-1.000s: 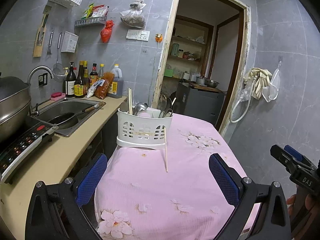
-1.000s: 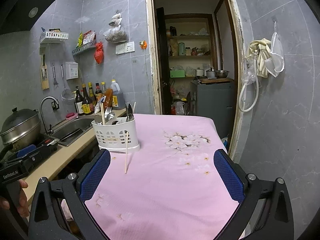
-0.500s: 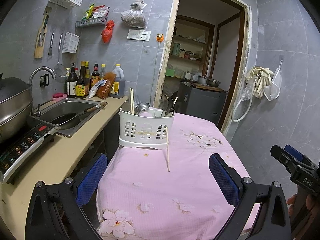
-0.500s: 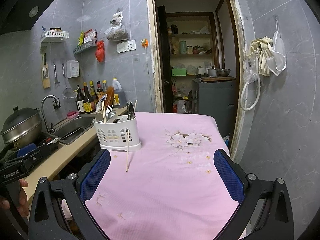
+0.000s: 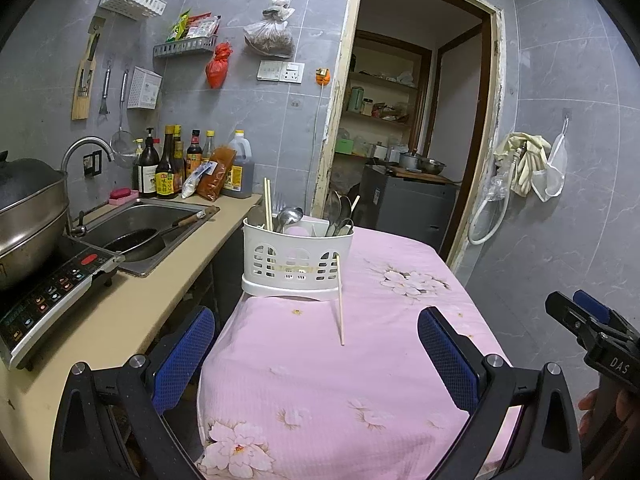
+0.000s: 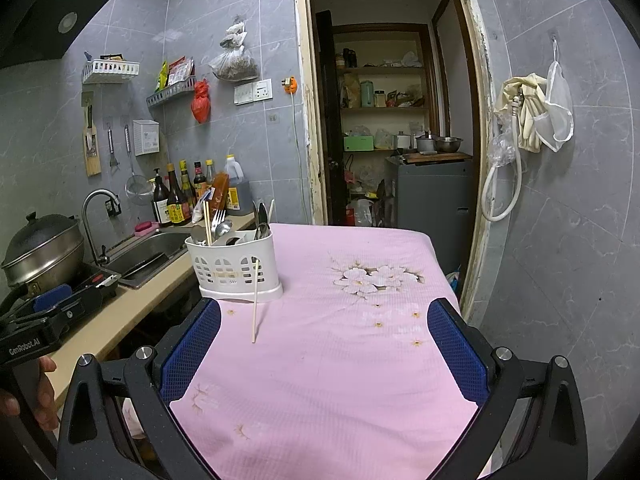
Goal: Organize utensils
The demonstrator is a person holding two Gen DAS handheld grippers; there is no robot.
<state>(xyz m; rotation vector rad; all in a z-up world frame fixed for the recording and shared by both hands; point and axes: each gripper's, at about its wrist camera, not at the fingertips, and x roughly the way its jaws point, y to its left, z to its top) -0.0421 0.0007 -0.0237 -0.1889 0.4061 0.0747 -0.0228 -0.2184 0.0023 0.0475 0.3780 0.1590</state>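
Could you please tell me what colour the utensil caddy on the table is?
White, with arched cut-outs in its wall; the utensil caddy shows best in the left wrist view.

1. A pink tablecloth (image 5: 320, 360) printed with pale flowers covers the table.
2. The slotted utensil basket (image 5: 298, 262) is white; a pale wooden chopstick (image 5: 340, 300) leans on it.
3. Both grippers (image 5: 316, 354) (image 6: 324, 354) are black with blue pads (image 6: 456, 348).
4. Grey marbled tiles (image 6: 560, 220) line the walls.
5. The counter (image 5: 132, 312) is beige.
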